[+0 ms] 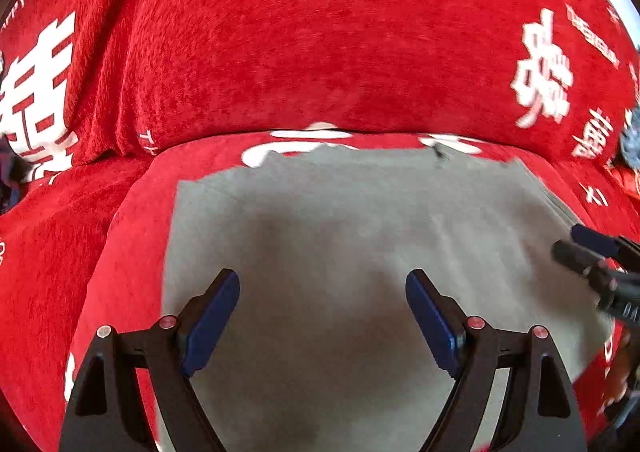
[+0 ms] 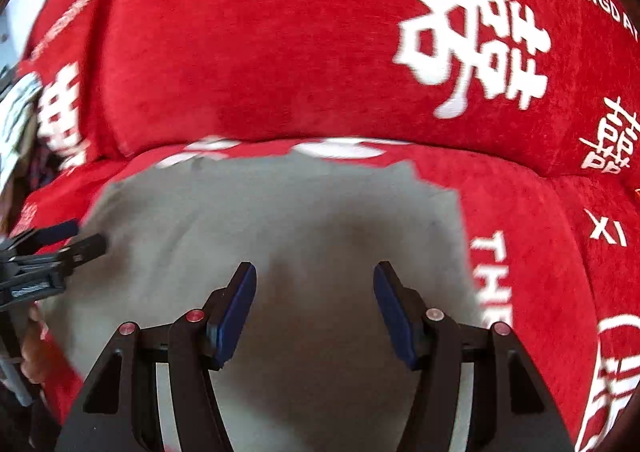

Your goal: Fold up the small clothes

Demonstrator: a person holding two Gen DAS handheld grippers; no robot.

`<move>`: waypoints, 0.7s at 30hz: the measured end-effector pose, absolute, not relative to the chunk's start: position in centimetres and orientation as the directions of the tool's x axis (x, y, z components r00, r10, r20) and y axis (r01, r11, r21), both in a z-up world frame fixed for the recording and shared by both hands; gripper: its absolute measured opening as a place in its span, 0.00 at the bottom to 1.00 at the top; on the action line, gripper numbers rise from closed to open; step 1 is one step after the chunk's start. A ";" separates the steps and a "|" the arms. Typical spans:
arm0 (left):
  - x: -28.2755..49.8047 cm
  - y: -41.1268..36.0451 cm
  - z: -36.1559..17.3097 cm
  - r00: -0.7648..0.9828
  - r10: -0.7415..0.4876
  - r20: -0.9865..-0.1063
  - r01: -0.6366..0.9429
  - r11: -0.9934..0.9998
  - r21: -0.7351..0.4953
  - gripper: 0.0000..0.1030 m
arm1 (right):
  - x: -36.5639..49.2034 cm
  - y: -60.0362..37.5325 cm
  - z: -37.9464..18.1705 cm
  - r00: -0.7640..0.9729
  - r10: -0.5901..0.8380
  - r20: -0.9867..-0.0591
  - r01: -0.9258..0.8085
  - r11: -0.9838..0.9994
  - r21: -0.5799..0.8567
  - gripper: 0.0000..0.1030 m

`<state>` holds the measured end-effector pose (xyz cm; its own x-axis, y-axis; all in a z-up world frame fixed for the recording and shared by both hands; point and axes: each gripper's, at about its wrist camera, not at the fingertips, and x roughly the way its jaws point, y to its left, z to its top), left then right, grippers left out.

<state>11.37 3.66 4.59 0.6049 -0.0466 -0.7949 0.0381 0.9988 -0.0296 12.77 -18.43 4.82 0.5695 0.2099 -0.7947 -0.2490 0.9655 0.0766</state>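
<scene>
A small grey garment lies flat on the red sofa seat; it also shows in the right wrist view. My left gripper is open and empty, hovering over the garment's left half. My right gripper is open and empty over its right half. The right gripper's fingers show at the right edge of the left wrist view. The left gripper's fingers show at the left edge of the right wrist view. The garment's near edge is hidden under the grippers.
The sofa is covered in red cloth with white characters and lettering. Its backrest rises just behind the garment. A patterned grey item lies at the far right, also seen in the right wrist view.
</scene>
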 end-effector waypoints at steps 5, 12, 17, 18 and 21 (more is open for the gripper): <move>8.1 2.2 4.0 0.605 -0.055 -0.794 0.053 0.998 -0.028 0.83 | 8.4 -16.2 4.0 0.590 0.179 -0.788 -0.295 0.956 -0.004 0.63; 5.9 2.7 2.6 0.585 -0.020 -0.811 0.024 1.000 -0.007 0.83 | 7.2 -18.7 3.3 0.576 0.160 -0.802 -0.254 0.967 0.011 0.63; 4.5 4.0 2.0 0.585 -0.012 -0.811 0.016 1.000 -0.003 0.83 | 6.3 -23.2 2.4 0.555 0.139 -0.820 -0.157 0.986 0.060 0.63; 4.2 4.1 1.9 0.582 -0.009 -0.813 0.017 1.000 0.001 0.83 | 6.0 -24.1 2.3 0.560 0.154 -0.814 -0.148 0.985 0.085 0.63; 3.1 4.8 1.8 0.572 -0.005 -0.820 0.010 1.000 0.000 0.83 | 5.3 -25.3 2.6 0.564 0.183 -0.805 -0.148 0.982 0.120 0.63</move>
